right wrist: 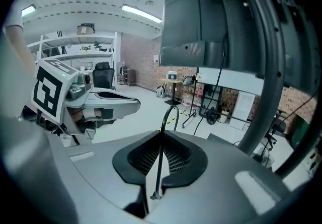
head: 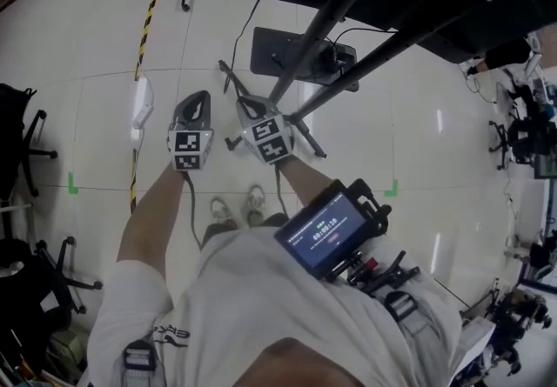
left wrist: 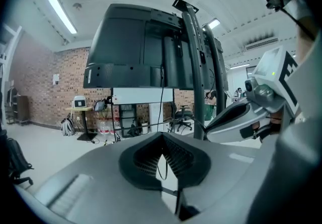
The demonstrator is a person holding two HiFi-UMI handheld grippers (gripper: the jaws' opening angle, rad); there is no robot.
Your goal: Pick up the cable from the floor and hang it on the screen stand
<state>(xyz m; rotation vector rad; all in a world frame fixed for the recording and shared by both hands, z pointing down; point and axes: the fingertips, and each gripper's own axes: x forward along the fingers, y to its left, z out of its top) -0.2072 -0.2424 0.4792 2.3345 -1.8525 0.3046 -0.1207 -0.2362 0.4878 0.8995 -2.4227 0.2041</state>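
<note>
In the head view, the left hand-held gripper (head: pixel 195 103) and right hand-held gripper (head: pixel 250 107) were held side by side just before the stand (head: pixel 324 23), probably to bring their load up to it, though what they carried could not be made out against the floor (head: pixel 418 142). The left gripper view showed its jaws narrowed onto a thin loop of cable (left wrist: pixel 162 166), below the screen (left wrist: pixel 141 52). In the right gripper view, those jaws likewise pinched the cable, which arched beyond the tips; its run between the two was hidden.
</note>
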